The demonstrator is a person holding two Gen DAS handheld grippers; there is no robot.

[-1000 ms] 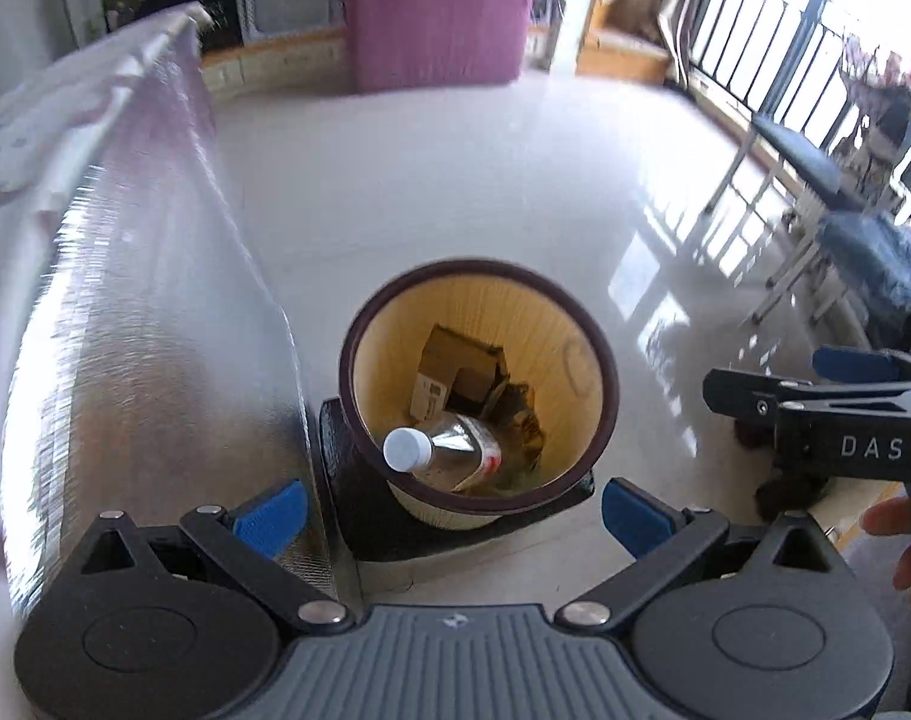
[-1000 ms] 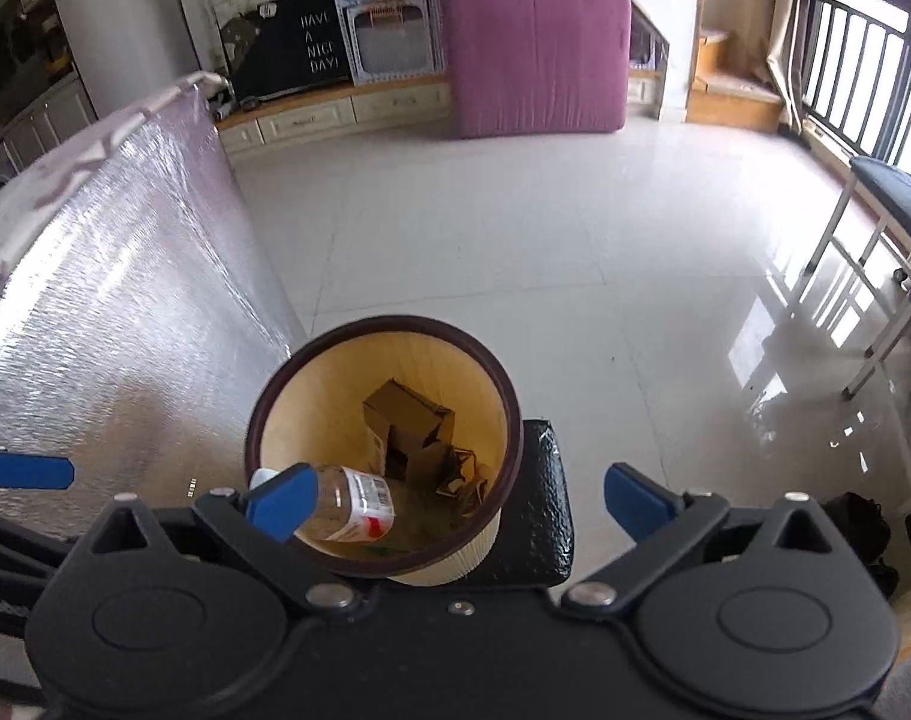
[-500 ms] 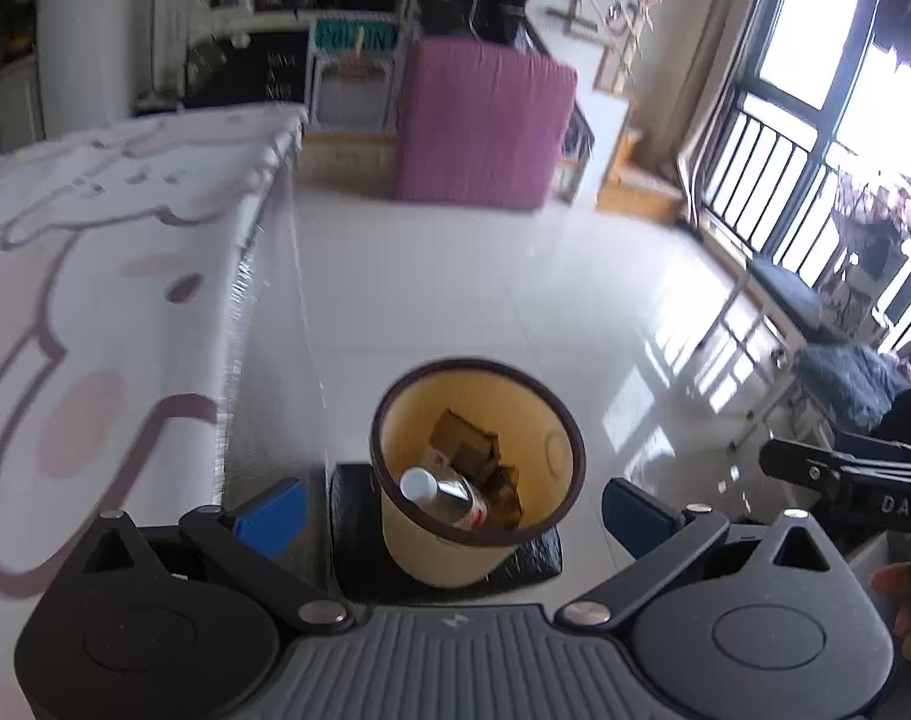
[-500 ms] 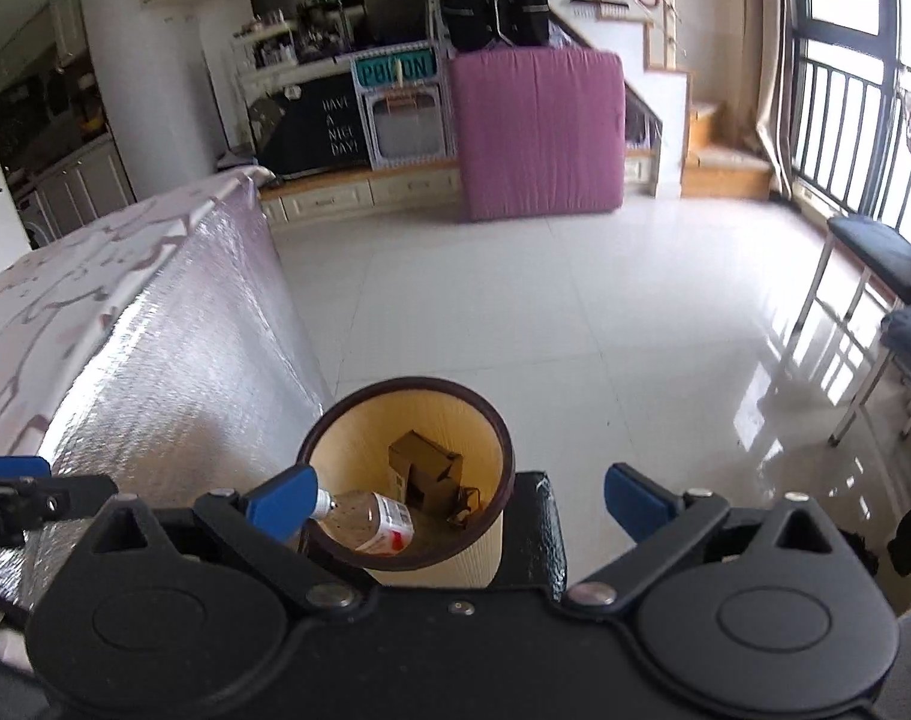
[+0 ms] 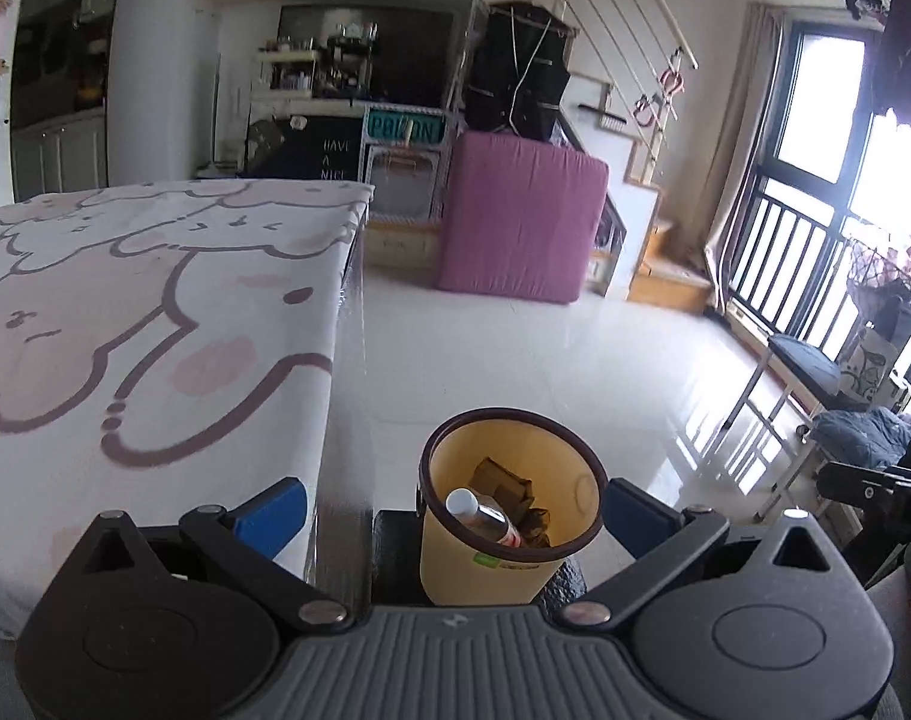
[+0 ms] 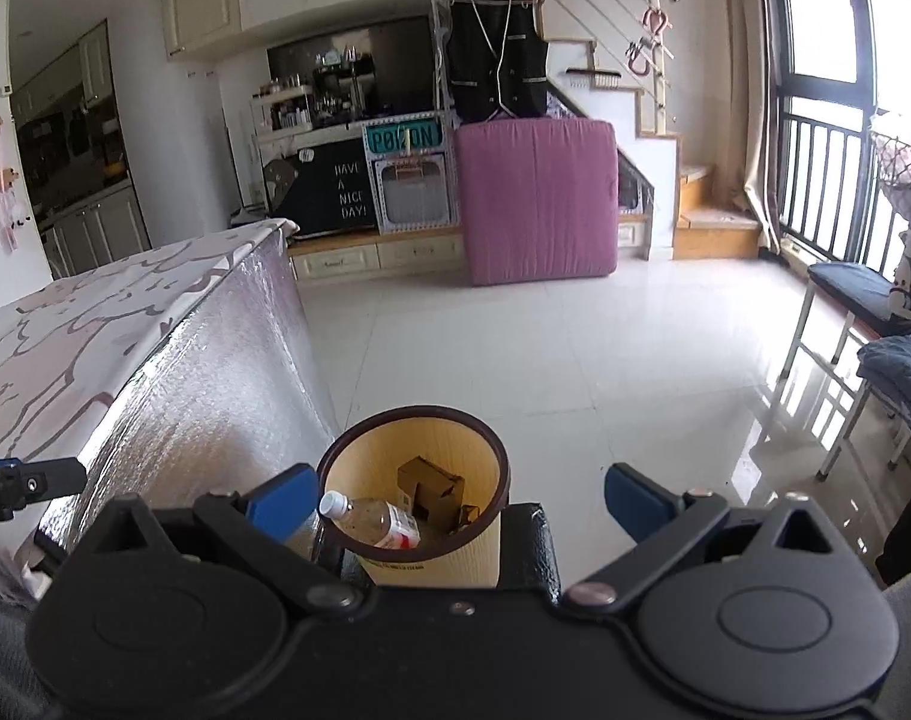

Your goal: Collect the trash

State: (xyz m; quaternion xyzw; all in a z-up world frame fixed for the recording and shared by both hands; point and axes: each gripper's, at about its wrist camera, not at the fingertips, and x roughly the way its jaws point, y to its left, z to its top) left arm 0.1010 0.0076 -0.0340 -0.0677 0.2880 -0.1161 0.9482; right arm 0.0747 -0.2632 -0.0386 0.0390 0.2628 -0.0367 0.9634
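At far left a table [image 5: 125, 312] with a cartoon-print cloth runs alongside the floor. The left gripper [image 5: 452, 507] hangs with blue fingers [image 5: 272, 510] spread wide, holding nothing. Between them stands the yellow trash bin [image 5: 509, 564] on a black mat [image 6: 536, 546], holding a plastic bottle [image 5: 485, 516] (white cap up, leaning on the rim) and crumpled brown cardboard [image 6: 428, 489]. The right gripper [image 6: 458, 501] is likewise wide apart and empty. Further right, a pink mattress [image 6: 536, 198] leans upright

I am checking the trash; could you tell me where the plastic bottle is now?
The bottle lies tilted inside the yellow bin on the floor beside the table, next to a cardboard box.
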